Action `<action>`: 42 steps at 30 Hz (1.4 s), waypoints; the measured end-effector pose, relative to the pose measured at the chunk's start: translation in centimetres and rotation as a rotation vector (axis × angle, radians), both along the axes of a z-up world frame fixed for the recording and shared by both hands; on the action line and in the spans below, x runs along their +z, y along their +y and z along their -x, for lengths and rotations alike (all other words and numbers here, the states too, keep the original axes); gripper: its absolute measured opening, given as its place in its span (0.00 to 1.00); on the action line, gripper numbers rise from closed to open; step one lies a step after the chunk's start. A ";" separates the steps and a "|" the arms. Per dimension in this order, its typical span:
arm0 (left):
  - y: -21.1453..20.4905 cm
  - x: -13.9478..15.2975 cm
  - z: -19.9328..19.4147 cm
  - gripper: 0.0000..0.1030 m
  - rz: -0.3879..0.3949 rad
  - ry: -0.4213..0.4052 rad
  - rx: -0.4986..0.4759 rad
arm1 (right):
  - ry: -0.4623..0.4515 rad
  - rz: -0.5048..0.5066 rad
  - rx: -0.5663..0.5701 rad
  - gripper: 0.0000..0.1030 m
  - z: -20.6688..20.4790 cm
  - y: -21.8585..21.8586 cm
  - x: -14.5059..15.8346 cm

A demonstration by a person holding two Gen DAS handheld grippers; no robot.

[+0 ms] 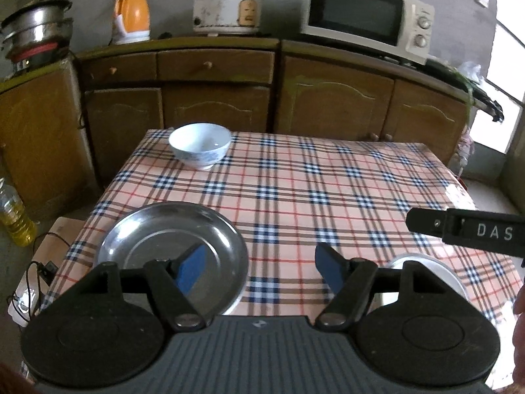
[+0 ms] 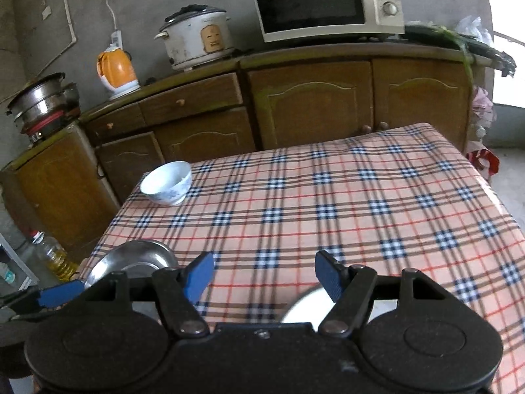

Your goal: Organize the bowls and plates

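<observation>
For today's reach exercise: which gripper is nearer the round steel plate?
Left. The left gripper hangs at the round steel plate, one finger over it; the right gripper sits off to the plate's right.

One readable marking: "DAS" on my right gripper

From my left wrist view I can read the white capital letters "DAS" on the black finger of my right gripper (image 1: 466,229), which enters at the right edge of the frame; the word may run on past that edge. The rice cooker (image 1: 226,6) carries a tan front panel and the microwave (image 1: 367,13) has marks by its two dials, but both are too small and blurred for me to read.
</observation>
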State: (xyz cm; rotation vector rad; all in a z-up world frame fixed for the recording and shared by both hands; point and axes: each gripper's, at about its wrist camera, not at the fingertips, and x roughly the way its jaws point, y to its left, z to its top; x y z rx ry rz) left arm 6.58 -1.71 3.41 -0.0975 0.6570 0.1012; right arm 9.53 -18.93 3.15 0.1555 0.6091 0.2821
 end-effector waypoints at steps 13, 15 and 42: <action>4.9 -0.3 -3.5 0.73 0.010 0.016 0.074 | -0.009 -0.001 0.088 0.79 -4.9 6.3 0.2; 5.8 -0.4 -4.2 0.73 0.015 0.020 0.090 | -0.009 0.001 0.099 0.79 -5.7 7.0 0.2; 12.9 -0.9 -14.0 0.74 -0.060 0.084 0.173 | -0.010 -0.033 0.180 0.79 -17.0 13.4 -0.1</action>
